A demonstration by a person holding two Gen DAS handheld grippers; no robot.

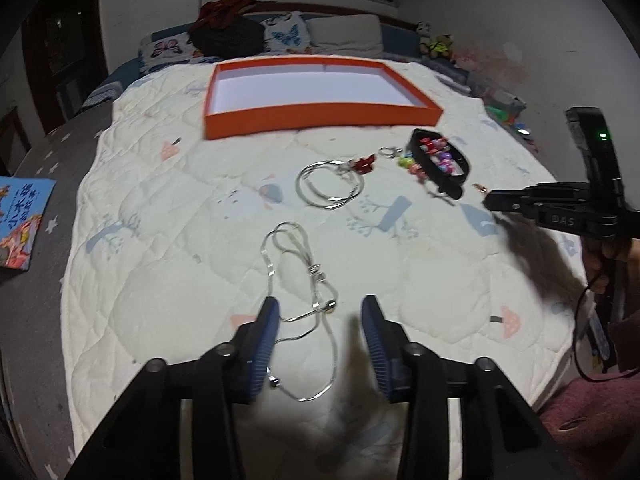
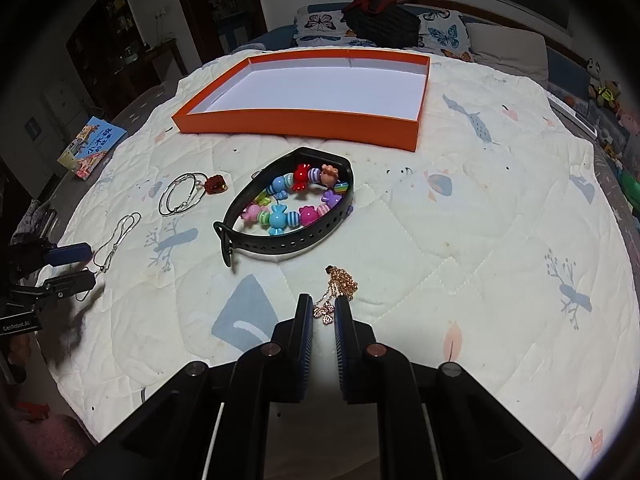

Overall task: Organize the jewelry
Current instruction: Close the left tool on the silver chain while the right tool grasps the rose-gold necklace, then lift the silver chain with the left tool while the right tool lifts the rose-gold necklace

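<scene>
Straddling silver chain point(image 1: 308, 304) with left gripper point(image 1: 320, 312) jaws spread; right gripper point(image 2: 324, 312) pinching gold chain point(image 2: 340, 288), orange tray point(image 2: 296, 122) far ahead.

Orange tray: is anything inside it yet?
No. The orange tray shows only its bare white floor in both views; a thin strip behind the near wall is hidden. The silver chain, wire hoops, bead bracelet, black strap and gold necklace lie on the quilt.
</scene>
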